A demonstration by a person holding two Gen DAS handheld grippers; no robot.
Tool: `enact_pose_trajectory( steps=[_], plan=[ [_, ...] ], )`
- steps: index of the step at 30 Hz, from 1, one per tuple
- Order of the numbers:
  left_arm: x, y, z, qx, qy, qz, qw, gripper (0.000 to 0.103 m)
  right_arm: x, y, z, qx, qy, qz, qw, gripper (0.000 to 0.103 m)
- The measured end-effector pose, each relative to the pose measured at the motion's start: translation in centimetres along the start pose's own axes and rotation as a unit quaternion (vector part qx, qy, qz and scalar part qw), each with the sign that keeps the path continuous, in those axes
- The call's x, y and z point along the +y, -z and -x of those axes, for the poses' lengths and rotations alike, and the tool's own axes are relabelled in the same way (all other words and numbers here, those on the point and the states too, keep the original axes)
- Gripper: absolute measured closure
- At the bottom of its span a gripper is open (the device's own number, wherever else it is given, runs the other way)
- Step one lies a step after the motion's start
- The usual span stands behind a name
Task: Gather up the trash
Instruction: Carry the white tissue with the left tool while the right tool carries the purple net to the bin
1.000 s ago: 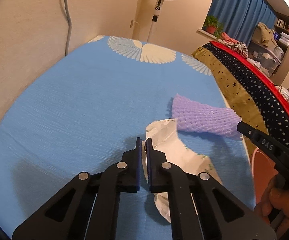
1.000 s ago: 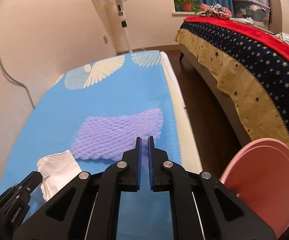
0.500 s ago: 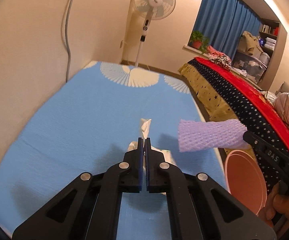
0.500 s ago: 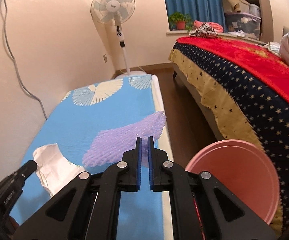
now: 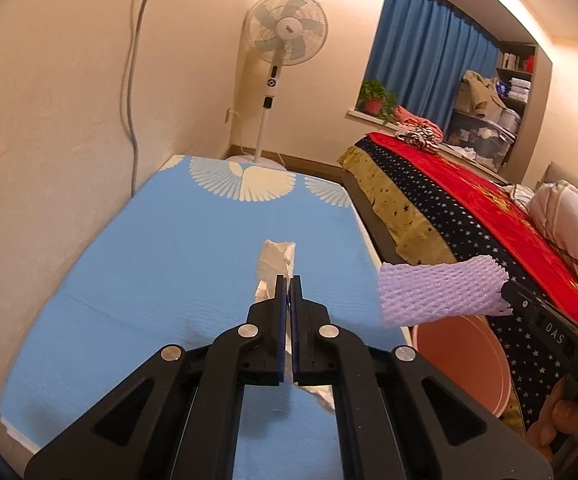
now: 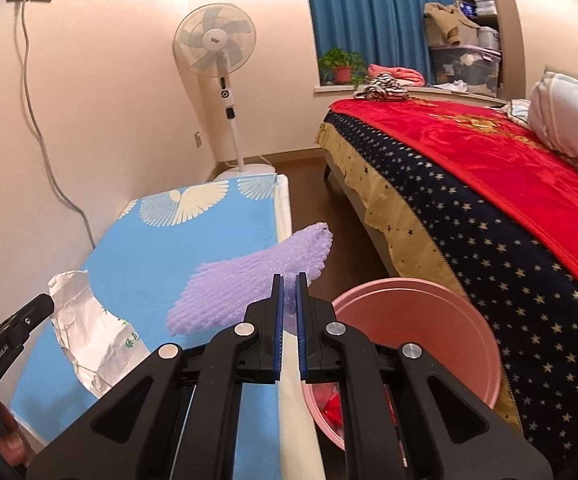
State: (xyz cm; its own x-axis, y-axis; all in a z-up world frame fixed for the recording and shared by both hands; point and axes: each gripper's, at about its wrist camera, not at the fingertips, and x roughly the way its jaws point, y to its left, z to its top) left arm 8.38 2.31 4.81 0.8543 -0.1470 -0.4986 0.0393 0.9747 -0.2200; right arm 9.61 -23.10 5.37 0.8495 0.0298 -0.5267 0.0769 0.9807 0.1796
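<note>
The purple foam net (image 6: 257, 280) is being pinched in the right gripper (image 6: 287, 280) and held in the air by the pink bin (image 6: 473, 320), probably so it can be dropped in. The white wrapper (image 5: 275, 260) is being pinched in the left gripper (image 5: 287, 280) and held up above the blue mat (image 5: 149, 260), likely for the same bin.
</note>
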Motion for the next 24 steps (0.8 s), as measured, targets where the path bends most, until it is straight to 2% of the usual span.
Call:
enact_pose_trajectory(
  steps=[8, 24],
  plan=[
    [-1.5, 0.4, 1.3, -0.002, 0.014, -0.013, 0.9998, 0.101, -1.5, 0.0, 3.0, -0.016, 0.011, -0.006, 1.0, 0.097],
    [-3.8, 0.6, 1.4, -0.004, 0.042, -0.025, 0.9988, 0.101, -3.5, 0.2, 4.2, -0.023, 0.041, -0.013, 0.999, 0.097]
  ],
)
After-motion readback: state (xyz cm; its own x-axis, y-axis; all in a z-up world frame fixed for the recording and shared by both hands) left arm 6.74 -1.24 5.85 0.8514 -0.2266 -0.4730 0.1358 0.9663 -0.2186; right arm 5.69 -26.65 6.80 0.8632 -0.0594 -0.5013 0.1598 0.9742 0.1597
